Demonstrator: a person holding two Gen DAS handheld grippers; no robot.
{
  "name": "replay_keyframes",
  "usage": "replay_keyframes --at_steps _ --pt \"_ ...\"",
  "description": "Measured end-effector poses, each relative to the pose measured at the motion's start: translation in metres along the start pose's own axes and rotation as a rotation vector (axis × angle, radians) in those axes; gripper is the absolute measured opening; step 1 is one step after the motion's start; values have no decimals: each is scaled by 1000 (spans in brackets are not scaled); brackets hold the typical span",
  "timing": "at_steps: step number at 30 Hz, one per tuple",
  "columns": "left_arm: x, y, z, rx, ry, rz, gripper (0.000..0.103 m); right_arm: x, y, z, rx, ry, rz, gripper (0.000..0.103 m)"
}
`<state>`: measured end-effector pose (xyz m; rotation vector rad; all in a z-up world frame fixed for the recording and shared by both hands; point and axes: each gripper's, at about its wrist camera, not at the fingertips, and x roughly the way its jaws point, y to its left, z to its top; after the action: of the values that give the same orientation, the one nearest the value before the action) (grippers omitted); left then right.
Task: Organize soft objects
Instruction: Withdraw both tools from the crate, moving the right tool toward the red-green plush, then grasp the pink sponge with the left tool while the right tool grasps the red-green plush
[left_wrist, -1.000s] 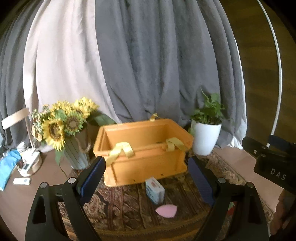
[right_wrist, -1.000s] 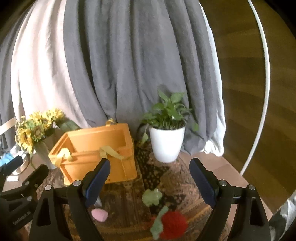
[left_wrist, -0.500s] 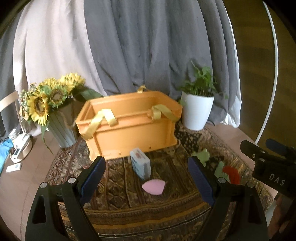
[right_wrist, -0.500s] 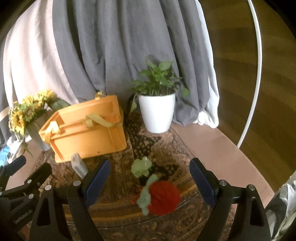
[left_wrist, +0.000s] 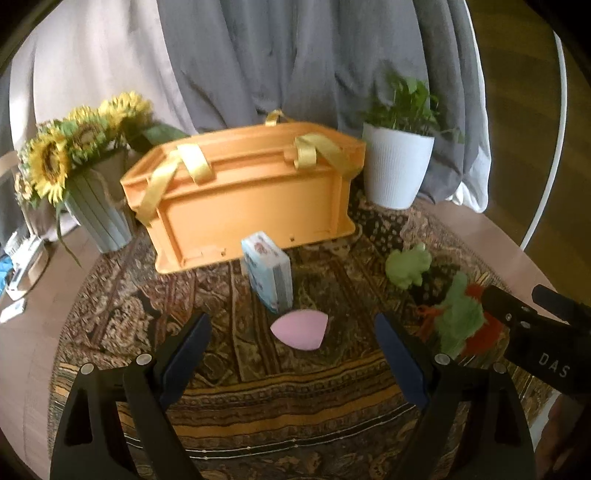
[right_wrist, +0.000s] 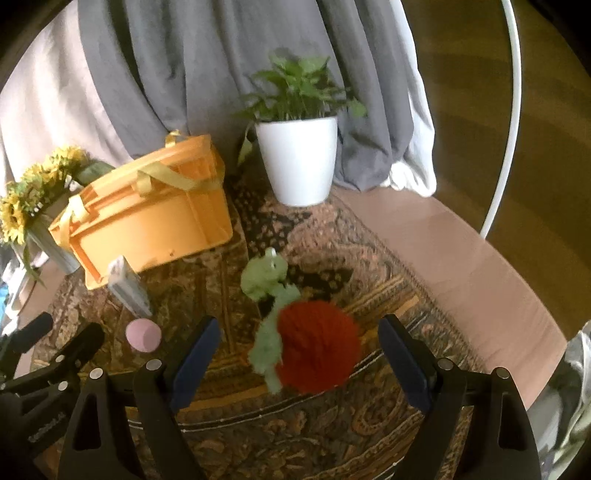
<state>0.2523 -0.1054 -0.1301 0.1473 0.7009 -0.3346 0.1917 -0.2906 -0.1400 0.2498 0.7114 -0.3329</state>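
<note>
The inside of the orange crate cannot be seen from either camera; only its outer walls, rim and yellow ribbon handles show. In the right wrist view the whole picture is smeared, so the green frog toy in front of the crate's right corner is hard to make out. The red yarn ball with its green fuzzy tuft lies nearer the camera than the frog, touching or overlapping it in that view; whether they really touch cannot be told.

The left wrist view shows the crate's long front wall square on, with a small white and blue packet standing upright just in front of it and a pink teardrop sponge lying just in front of the packet. There the yarn ball is half hidden behind the other tool at the right edge. The right wrist view gives the crate end-on, the packet edge-on and the sponge small at the left. A sunflower vase stands left of the crate, a white potted plant right of it, all on a patterned rug over the surface.

The left claw is spread wide and holds nothing; the sponge lies beyond its tips. The right claw is equally wide and empty, with the yarn ball seen between its fingers, untouched
</note>
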Motion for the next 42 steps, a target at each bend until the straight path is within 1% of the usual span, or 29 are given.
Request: replay_keyframes --at_steps 6,16,21,23,25,28,30,31,33,35,36,37,38,39,42 --pt "20 -2 -7 21 38 2 91 16 -3 -11 21 32 -23 88" --pt "54 0 -15 9 120 -6 87 44 -7 -21 50 77 -44 88" --pt "70 3 -17 -19 160 2 83 58 -9 -24 86 103 -46 88" --pt "77 3 -16 -15 178 4 80 64 -10 -24 97 117 -46 88" --pt "82 1 -16 -5 184 8 80 68 -9 -24 96 125 -48 88" --pt "88 1 -13 -17 200 2 79 73 -10 -23 104 132 -41 87" --pt "92 1 -11 -28 208 3 76 76 -10 -23 104 134 -38 86" --pt "93 1 -10 -37 211 1 75 77 -10 -22 107 135 -34 84" --pt "95 1 -9 -49 213 -13 69 78 -10 -22 110 132 -25 79" --pt "98 0 -8 -45 212 -17 65 81 -9 -22 109 137 -13 70" --pt "98 -1 -8 -42 213 -16 62 82 -9 -22 107 140 -12 68" --pt "100 -1 -9 -39 215 -15 61 83 -9 -22 107 143 -15 64" --pt "100 -1 -9 -37 217 -18 56 84 -9 -23 107 145 -15 60" --pt "100 -1 -10 -36 218 -20 53 84 -9 -23 106 144 -17 59" --pt "100 -1 -12 -24 214 -20 51 84 -9 -23 92 139 -18 52"
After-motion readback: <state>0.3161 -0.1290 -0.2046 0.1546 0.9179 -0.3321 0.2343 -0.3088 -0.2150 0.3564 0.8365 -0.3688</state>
